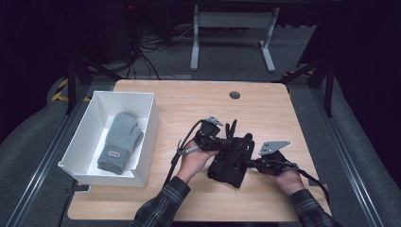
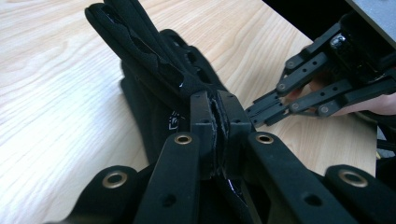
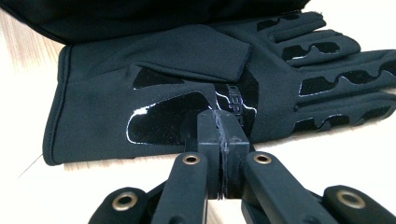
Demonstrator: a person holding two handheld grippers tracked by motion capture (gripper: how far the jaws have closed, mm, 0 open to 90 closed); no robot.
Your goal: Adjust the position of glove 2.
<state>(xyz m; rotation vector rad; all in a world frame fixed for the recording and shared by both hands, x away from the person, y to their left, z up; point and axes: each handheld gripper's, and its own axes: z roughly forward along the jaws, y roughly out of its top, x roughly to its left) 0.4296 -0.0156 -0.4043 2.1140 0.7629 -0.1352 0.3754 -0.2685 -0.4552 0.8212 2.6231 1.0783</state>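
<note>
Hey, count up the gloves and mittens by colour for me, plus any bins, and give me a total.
Grey mitten, lying in the bin: 1
Black glove, on the table between the two tongs: 1
White bin: 1
Total: 3

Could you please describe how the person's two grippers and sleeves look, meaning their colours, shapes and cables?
Both the left gripper and the right gripper are black, with jointed link arms fixed by brass-coloured rivets and two narrow flat jaws. The right one carries a grey three-cornered plate on top. A black cable trails from the left gripper. The sleeves are dark plaid.
</note>
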